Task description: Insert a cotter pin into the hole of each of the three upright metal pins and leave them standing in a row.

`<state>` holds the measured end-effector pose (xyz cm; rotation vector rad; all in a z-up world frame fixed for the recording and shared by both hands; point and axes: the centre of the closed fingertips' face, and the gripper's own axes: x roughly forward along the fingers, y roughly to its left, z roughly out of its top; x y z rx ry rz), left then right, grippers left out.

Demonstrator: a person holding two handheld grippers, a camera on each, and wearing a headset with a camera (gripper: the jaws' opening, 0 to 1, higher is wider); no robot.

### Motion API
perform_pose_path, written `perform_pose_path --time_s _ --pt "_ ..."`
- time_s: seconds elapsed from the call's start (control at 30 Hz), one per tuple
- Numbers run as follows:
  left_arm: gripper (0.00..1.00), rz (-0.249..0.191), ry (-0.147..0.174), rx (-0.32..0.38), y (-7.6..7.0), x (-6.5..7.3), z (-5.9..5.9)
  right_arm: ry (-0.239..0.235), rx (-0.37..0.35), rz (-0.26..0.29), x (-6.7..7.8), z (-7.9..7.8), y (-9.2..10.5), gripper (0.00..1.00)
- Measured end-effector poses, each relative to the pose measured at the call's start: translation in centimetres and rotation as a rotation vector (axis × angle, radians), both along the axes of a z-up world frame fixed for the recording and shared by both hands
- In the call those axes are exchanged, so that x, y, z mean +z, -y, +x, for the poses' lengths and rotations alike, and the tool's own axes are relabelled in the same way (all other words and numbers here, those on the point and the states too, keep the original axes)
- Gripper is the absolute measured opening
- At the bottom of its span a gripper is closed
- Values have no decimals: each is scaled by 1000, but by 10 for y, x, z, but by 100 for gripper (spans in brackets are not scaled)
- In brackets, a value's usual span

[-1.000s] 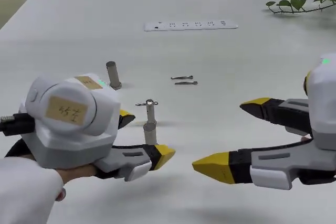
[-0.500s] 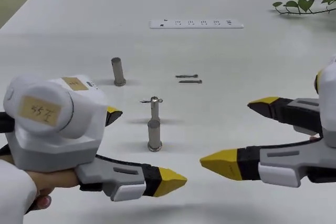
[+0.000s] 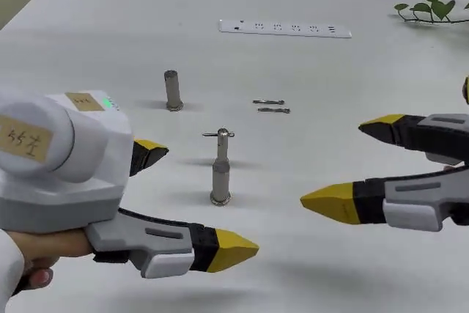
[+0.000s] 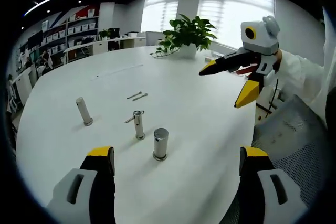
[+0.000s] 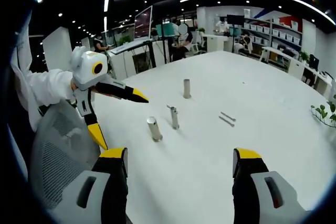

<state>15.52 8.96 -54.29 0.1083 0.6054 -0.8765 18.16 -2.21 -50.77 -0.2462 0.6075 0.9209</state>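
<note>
White tabletop (image 3: 344, 71) carries three upright metal pins. In the head view the nearest pin (image 3: 220, 179) stands just in front of the middle pin (image 3: 222, 148). The middle pin has a cotter pin (image 3: 218, 135) lying crosswise through its top. The far pin (image 3: 173, 90) stands well apart, at about 10 o'clock from those two. Two loose cotter pins (image 3: 268, 102) lie side by side on the table at about 1 o'clock from the middle pin. A power strip (image 3: 284, 29) lies beyond at 12 o'clock, and a plant (image 3: 440, 1) sits at 2 o'clock.

At 8 o'clock from the pins, the left gripper (image 5: 124, 123) is held in a hand (image 3: 44, 251), released, with its jaws spread wide and nothing between them. The right gripper (image 3: 331, 163) hangs at 3 o'clock, likewise released and empty, with its yellow tips aimed toward the pins.
</note>
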Motion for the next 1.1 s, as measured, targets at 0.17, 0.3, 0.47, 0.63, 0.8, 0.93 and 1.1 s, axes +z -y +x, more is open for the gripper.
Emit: perform_pose_path --time_s 0.17,0.3,0.47,0.63,0.8,0.93,1.1 --pt "99 -1 -9 -30 1 1 -4 27 34 -31 4 21 1 79" --pt "99 -1 -9 -30 -1 3 -4 10 90 -56 3 31 0 76" --pt "99 -17 -12 -10 -3 5 -3 21 169 -147 -2 49 1 75" --pt "99 -46 -12 -5 -1 9 -4 43 188 -170 -5 76 -1 61" --pt "99 -60 -11 5 1 12 -5 21 232 -205 -16 97 -8 61" --pt "99 -67 -18 25 -1 11 -5 -1 277 -225 -27 103 -16 63" --pt "99 -75 -18 49 -6 12 -4 -9 304 -288 -43 118 -19 63"
